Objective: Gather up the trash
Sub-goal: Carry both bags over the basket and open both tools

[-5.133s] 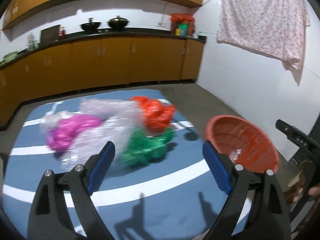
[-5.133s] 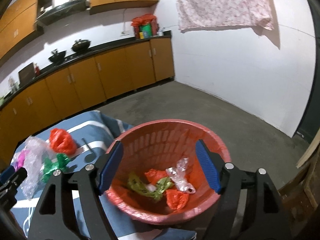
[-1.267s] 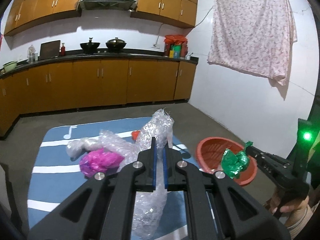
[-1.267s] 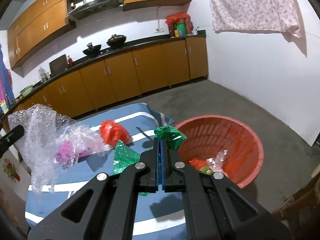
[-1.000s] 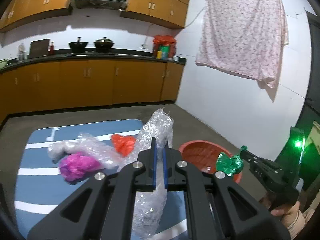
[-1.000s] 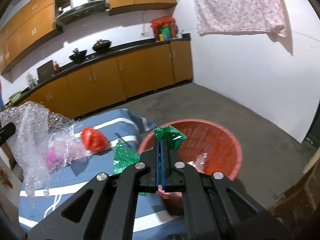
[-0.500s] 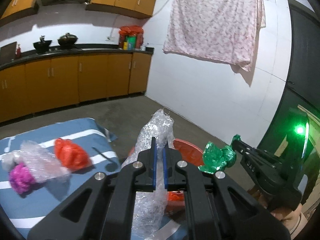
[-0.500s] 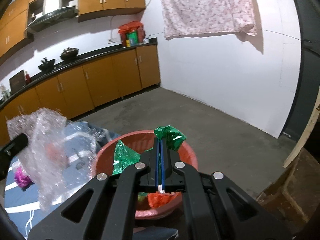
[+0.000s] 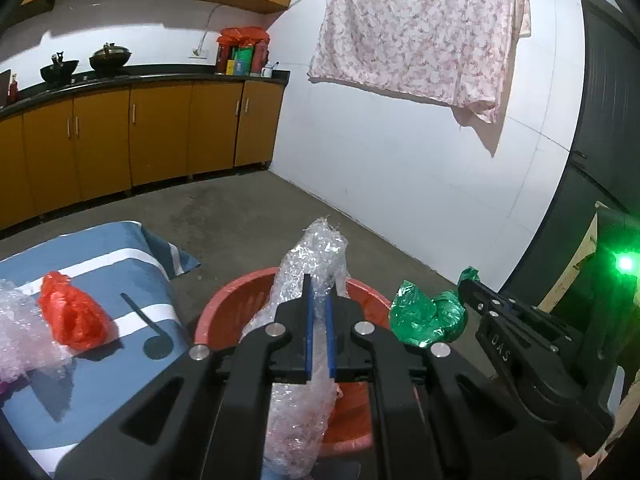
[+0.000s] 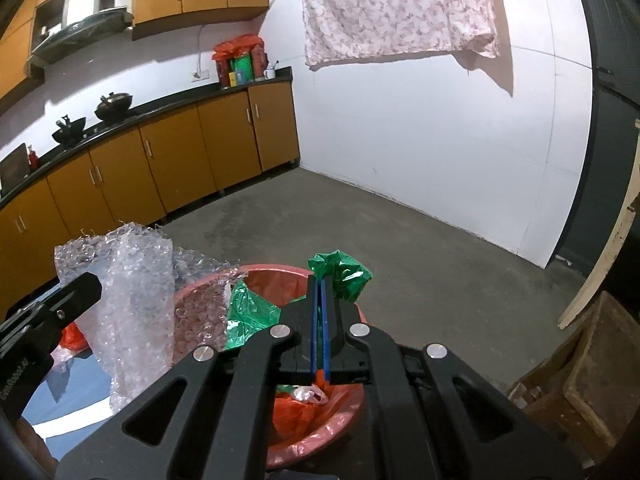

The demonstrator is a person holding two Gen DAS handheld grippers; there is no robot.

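My left gripper (image 9: 318, 300) is shut on a clear bubble wrap sheet (image 9: 308, 272) and holds it over the red basket (image 9: 228, 312). My right gripper (image 10: 319, 300) is shut on a green plastic bag (image 10: 340, 272) and holds it above the same red basket (image 10: 344, 396), which has red and white trash inside. The bubble wrap also shows in the right wrist view (image 10: 128, 280), and the green bag in the left wrist view (image 9: 424, 316). A red plastic bag (image 9: 74, 316) and more clear bubble wrap (image 9: 20, 328) lie on the blue striped mat (image 9: 100, 256).
The basket stands on the concrete floor next to the mat's right edge. A white wall with a hanging floral cloth (image 9: 420, 32) is beyond. Orange cabinets (image 9: 120, 140) run along the back. A wooden crate (image 10: 580, 368) stands at the right.
Both grippers have swung right from the mat to above the basket, carrying the bubble wrap and the green bag. Both stay shut.
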